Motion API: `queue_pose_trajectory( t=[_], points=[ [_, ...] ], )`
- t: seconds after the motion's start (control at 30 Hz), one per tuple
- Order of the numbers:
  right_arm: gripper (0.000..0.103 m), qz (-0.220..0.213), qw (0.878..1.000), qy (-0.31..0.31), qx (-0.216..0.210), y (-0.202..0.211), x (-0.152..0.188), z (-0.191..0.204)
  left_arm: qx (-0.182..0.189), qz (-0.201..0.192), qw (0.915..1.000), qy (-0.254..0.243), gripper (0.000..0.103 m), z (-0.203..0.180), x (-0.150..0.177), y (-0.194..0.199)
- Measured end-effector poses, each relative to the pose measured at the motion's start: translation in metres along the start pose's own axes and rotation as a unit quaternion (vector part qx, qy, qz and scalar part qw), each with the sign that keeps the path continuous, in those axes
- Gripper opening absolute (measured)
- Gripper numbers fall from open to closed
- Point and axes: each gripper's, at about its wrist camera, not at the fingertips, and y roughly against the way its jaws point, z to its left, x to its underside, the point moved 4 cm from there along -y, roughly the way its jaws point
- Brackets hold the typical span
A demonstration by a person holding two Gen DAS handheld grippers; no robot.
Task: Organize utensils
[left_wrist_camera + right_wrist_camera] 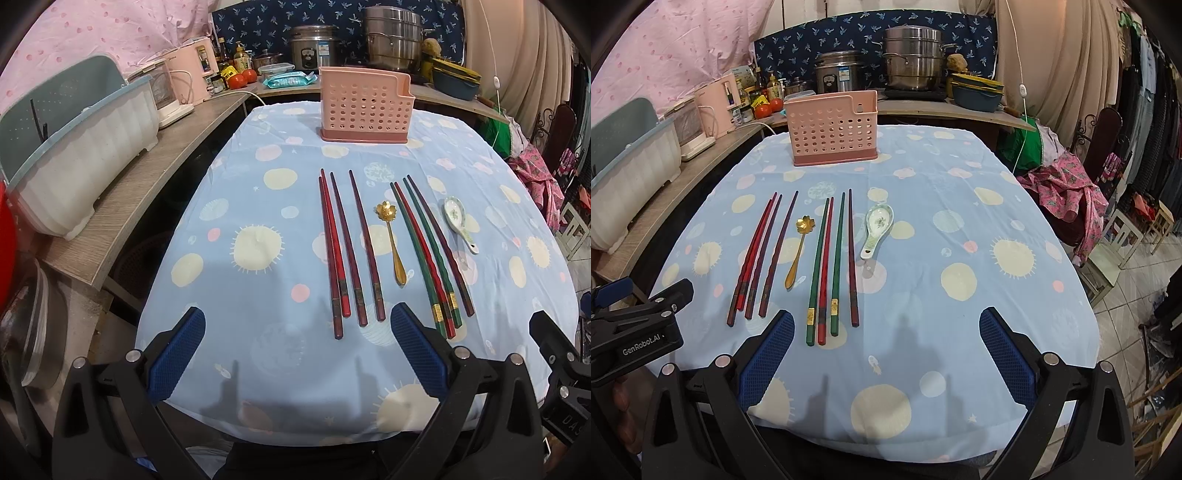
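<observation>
Chopsticks (pixel 351 247), two spoons flat on desk (pixel 229 206), pink holder (pixel 364 105) behind; left gripper (pixel 297 354) and right gripper (pixel 886 354) fingers spread, gripping nothing.

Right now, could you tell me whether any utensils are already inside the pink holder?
No, the pink holder looks empty, while the chopsticks and both spoons lie on the tablecloth.

The left gripper (pixel 297 332) hovers over the near edge of the table (pixel 258 295), its blue-padded jaws spread wide with nothing between them. The right gripper (pixel 886 332) hangs beside it toward the near right corner, jaws likewise parted and empty. A hand (pixel 626 417) grips the left gripper's handle.
</observation>
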Motion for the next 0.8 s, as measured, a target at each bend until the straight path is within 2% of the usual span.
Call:
queue_pose_trajectory(
  t=[0.8],
  points=[
    [0.096, -0.002, 1.000, -0.002, -0.001, -0.0003, -0.0027, 0.0030, -0.001, 0.002, 1.0000, 0.001, 0.096, -0.0025, -0.0006, -0.0038]
  ],
)
